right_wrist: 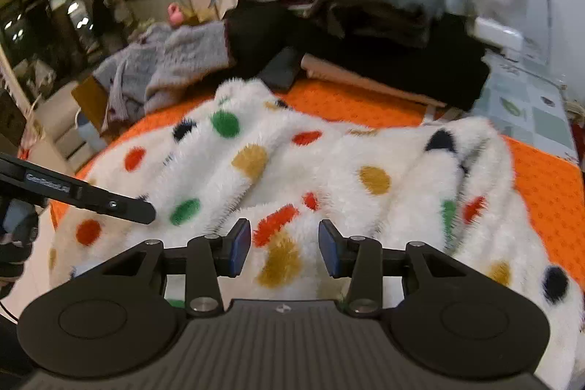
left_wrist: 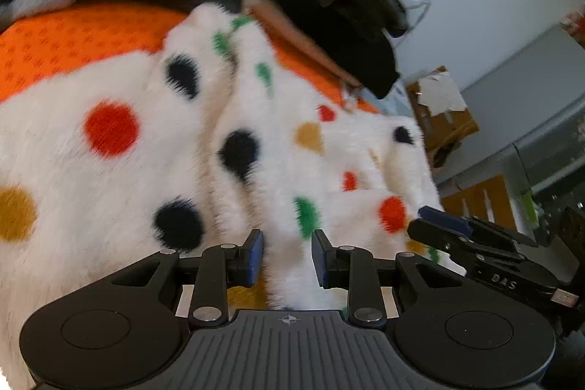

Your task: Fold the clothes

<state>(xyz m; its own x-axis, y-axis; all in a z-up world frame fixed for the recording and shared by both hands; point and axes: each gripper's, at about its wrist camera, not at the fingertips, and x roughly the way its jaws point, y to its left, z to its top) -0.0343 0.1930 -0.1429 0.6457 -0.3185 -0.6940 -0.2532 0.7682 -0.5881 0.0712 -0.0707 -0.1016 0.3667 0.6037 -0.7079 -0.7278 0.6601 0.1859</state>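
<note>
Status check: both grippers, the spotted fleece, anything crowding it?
Left gripper open, right gripper open, nothing held. Spotted fleece rumpled on orange mat. Grey sweater and dark clothes pile crowd far edge.

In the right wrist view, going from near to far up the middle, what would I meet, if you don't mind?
Right gripper with its jaws apart → white fluffy spotted garment → orange cover → dark folded clothes stacked behind.
</note>
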